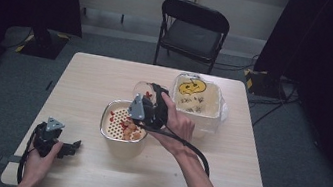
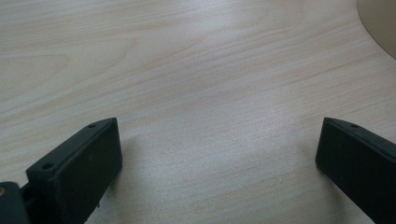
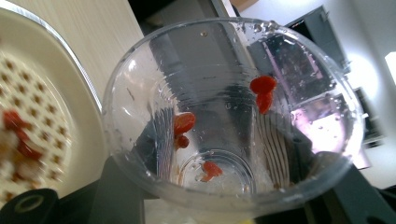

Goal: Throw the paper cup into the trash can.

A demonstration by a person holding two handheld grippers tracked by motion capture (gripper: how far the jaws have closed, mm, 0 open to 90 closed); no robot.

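My right gripper [image 1: 150, 102] is shut on a clear plastic cup [image 1: 144, 91], tipped on its side above the metal strainer bowl [image 1: 118, 104]. In the right gripper view the cup [image 3: 229, 116] faces me mouth-first, wet inside, with a few red bits [image 3: 184, 123] stuck to its wall. Red and pale pieces [image 1: 129, 128] lie on the strainer's perforated insert [image 3: 23, 135]. My left gripper [image 1: 76, 147] rests low on the table's near left, open, its jaws wide apart over bare wood [image 2: 205, 93].
A white tub [image 1: 210, 123] with a yellow drawing inside stands right of the strainer. A black folding chair [image 1: 192, 32] stands beyond the table's far edge. Cables trail from both grippers.
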